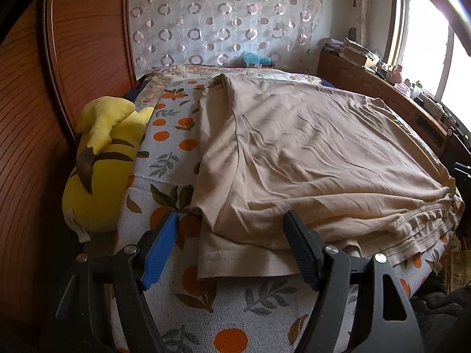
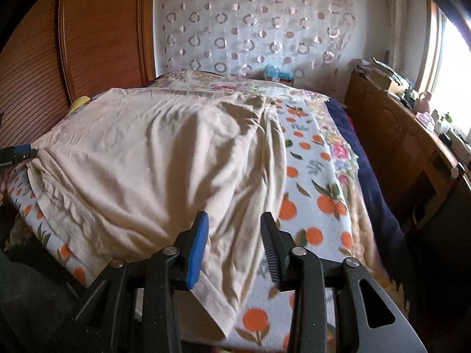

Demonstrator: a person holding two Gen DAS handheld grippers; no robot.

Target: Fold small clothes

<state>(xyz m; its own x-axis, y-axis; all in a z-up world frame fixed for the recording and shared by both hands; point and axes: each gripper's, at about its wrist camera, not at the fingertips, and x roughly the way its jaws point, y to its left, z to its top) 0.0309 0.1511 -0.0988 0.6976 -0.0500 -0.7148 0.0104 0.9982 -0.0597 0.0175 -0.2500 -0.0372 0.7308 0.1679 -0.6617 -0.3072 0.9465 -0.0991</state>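
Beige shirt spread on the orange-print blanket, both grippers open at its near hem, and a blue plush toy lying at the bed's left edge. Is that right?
Not quite: the plush toy is yellow, not blue, as the left wrist view shows. The rest stands: the beige shirt lies spread on the orange-print blanket, with the left gripper and right gripper open at its near hem.

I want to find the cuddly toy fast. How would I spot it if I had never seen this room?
Start at the bed with the orange-fruit blanket, where a beige T-shirt is spread out. Go to the blanket's edge beside the reddish wooden wardrobe. The yellow plush toy lies wedged there: it is the only bright yellow, stuffed thing, with dark brown stripes.
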